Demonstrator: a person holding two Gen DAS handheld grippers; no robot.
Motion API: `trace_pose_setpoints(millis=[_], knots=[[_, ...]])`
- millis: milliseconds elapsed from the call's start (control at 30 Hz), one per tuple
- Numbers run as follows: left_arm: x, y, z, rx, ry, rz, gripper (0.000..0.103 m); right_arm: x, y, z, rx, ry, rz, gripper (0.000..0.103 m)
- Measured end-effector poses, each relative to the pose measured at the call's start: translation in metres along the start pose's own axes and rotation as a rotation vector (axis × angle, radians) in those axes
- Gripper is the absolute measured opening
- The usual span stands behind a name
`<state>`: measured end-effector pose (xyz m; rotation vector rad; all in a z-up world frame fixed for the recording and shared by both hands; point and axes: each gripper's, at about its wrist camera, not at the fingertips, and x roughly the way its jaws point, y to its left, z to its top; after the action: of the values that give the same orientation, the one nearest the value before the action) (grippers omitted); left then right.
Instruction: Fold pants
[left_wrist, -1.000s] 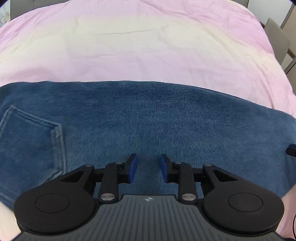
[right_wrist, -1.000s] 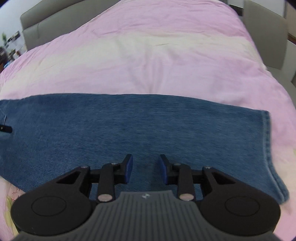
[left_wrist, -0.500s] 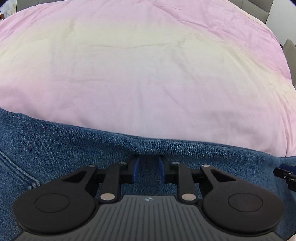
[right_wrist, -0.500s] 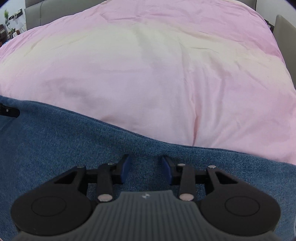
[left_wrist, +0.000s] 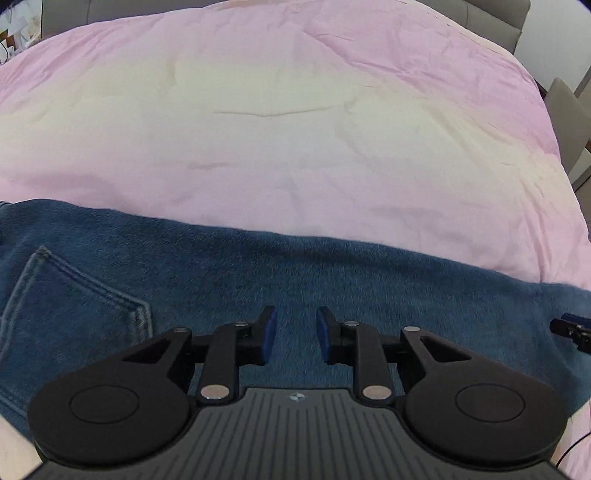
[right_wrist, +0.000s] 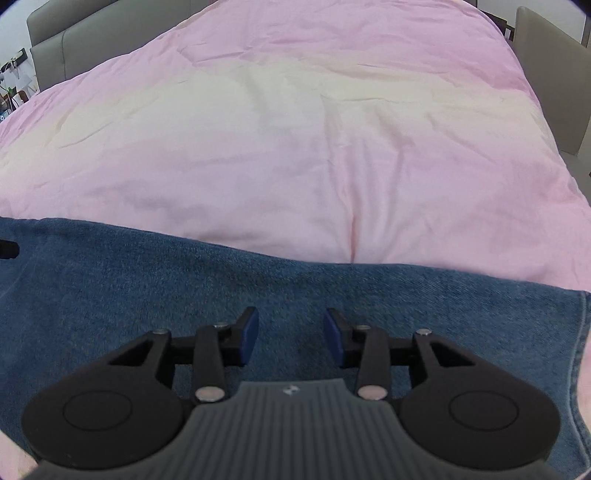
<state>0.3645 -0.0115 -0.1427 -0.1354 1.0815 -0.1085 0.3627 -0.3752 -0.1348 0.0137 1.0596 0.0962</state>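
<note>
On the pink duvet (left_wrist: 280, 147) in front of me the jeans (left_wrist: 229, 280) lie flat as one long blue band running side to side across the near edge of the bed, far edge straight against the pink fabric. My left gripper (left_wrist: 294, 335) hangs over the seat end: a stitched back pocket (left_wrist: 74, 314) sits just left of it, denim under and between the fingers, blue pads (left_wrist: 269, 334) apart with a clear gap and nothing pinched, so that one is released. My right gripper (right_wrist: 291, 335) hangs over the leg end; the hem (right_wrist: 580, 350) with its pale stitching runs down the right edge of that view, well right of the fingers. Its jaws have just been opening, gap now a bit wider than on the left, blue pads (right_wrist: 249, 334) off the cloth, nothing gripped, only denim showing behind the gap. Both tools tilt steeply down at the fabric (whether the fingertips actually touch the denim I cannot tell from these views). Each gripper shows as a small dark tip at the edge of the other's view, at far right from the left camera and far left from the right, both over the denim. Denim surface looks smooth, no bunching along the far edge. Duvet is lightly creased, with a paler yellowish band across its middle. A grey upholstered headboard (right_wrist: 70, 40) stands behind the bed, and a grey padded panel (right_wrist: 554, 74) stands at its right side.
</note>
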Motion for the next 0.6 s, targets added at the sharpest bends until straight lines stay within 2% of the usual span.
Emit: trace_pose_setpoints(millis=[100,233,300,400,467,500,533,567,600], knots=[[-0.033,0.008,-0.024,0.032,-0.014,-0.01,0.029,-0.026,-0.023,-0.019,0.021,0.01,-0.022,0.039],[-0.06,0.025,-0.062,0.015,-0.02,-0.011,0.029,-0.063,-0.064,-0.052,0.075,0.019,-0.052,0.039],[-0.066,0.037,-0.077,-0.001,-0.021,0.031,0.029,-0.073,-0.082,-0.067,0.1,0.024,-0.074,0.039],[-0.053,0.062,-0.091,-0.076,0.019,0.088,0.029,-0.084,-0.105,-0.091,0.145,0.047,-0.095,0.04],[-0.043,0.084,-0.1,-0.124,0.043,0.167,0.028,-0.088,-0.113,-0.107,0.177,0.055,-0.094,0.04],[-0.034,0.093,-0.102,-0.144,0.06,0.222,0.019,-0.089,-0.116,-0.112,0.186,0.057,-0.099,0.04],[-0.031,0.105,-0.106,-0.189,0.072,0.238,0.011,-0.091,-0.117,-0.119,0.191,0.06,-0.103,0.04],[-0.031,0.115,-0.108,-0.243,0.072,0.22,0.006,-0.091,-0.118,-0.122,0.195,0.063,-0.105,0.041],[-0.035,0.121,-0.107,-0.281,0.071,0.196,0.006,-0.092,-0.119,-0.125,0.196,0.066,-0.105,0.041]])
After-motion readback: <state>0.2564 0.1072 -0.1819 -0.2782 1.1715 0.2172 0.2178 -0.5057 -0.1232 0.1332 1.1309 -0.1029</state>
